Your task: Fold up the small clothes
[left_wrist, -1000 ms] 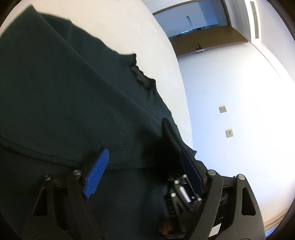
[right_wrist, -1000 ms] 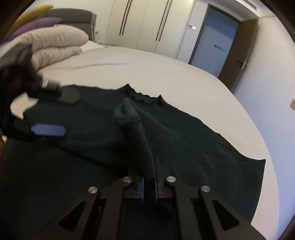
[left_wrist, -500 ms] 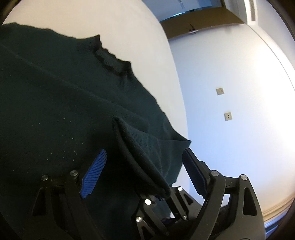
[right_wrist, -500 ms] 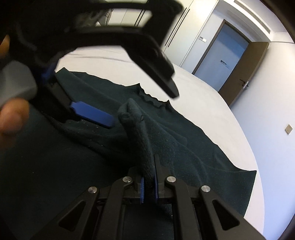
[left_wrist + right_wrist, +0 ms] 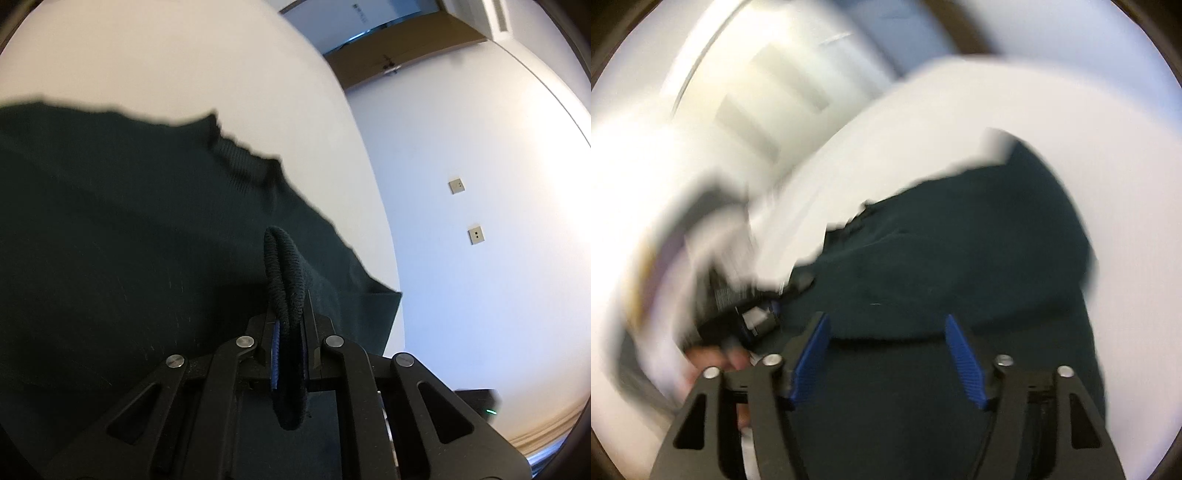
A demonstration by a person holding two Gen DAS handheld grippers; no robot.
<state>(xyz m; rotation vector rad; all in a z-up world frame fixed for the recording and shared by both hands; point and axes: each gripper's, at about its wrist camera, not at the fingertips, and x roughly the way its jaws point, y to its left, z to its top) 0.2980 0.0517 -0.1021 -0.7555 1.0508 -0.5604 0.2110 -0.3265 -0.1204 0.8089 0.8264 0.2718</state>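
A dark green knit sweater (image 5: 129, 236) lies spread on a white bed (image 5: 184, 66), its ribbed collar (image 5: 240, 162) toward the far side. My left gripper (image 5: 290, 325) is shut on a ribbed sleeve cuff (image 5: 284, 266) of the sweater, which stands up between the blue pads. In the blurred right wrist view the sweater (image 5: 979, 240) lies ahead, and my right gripper (image 5: 886, 332) is open and empty just above it. The left gripper (image 5: 746, 314) and the hand that holds it show at the left there.
The bed's white sheet (image 5: 1071, 110) surrounds the sweater. A white wall with two switch plates (image 5: 474, 236) and a brown door (image 5: 399, 48) lie beyond the bed. White wardrobe doors (image 5: 768, 92) show blurred in the right wrist view.
My left gripper has closed on the cuff that the right gripper held. My right gripper has let go, opened and swung away fast, blurring its view.
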